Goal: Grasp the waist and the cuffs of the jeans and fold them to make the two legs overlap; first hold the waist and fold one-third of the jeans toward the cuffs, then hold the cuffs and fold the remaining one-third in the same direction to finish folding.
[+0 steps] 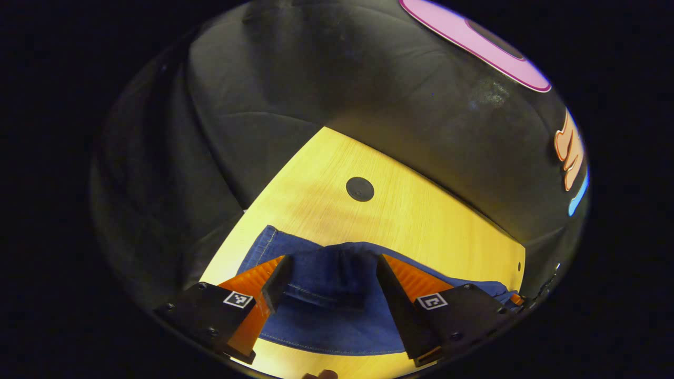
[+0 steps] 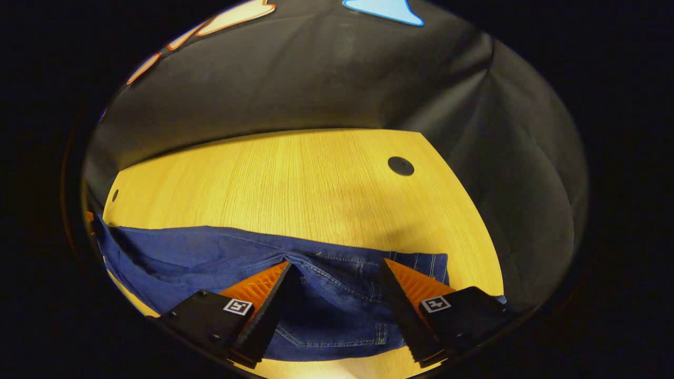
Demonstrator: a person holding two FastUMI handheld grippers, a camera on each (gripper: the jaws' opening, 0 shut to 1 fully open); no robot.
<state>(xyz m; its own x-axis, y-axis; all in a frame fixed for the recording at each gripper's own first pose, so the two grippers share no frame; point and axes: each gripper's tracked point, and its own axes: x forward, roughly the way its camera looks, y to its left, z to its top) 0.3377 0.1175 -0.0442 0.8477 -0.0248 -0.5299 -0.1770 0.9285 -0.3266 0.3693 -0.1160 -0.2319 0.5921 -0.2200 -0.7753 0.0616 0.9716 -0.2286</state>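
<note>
Left gripper (image 1: 329,273) hovering, fingers apart, straddling bunched hem of blue denim jeans (image 1: 337,316); right gripper (image 2: 334,276) likewise spread over stitched waist. Jeans lying along near edge of yellow wooden worktop (image 2: 295,173), positioned for simultaneous end grasps.

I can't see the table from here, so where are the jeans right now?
The jeans lie on the wooden table near its front edge, under both open grippers: left gripper, right gripper.
</note>
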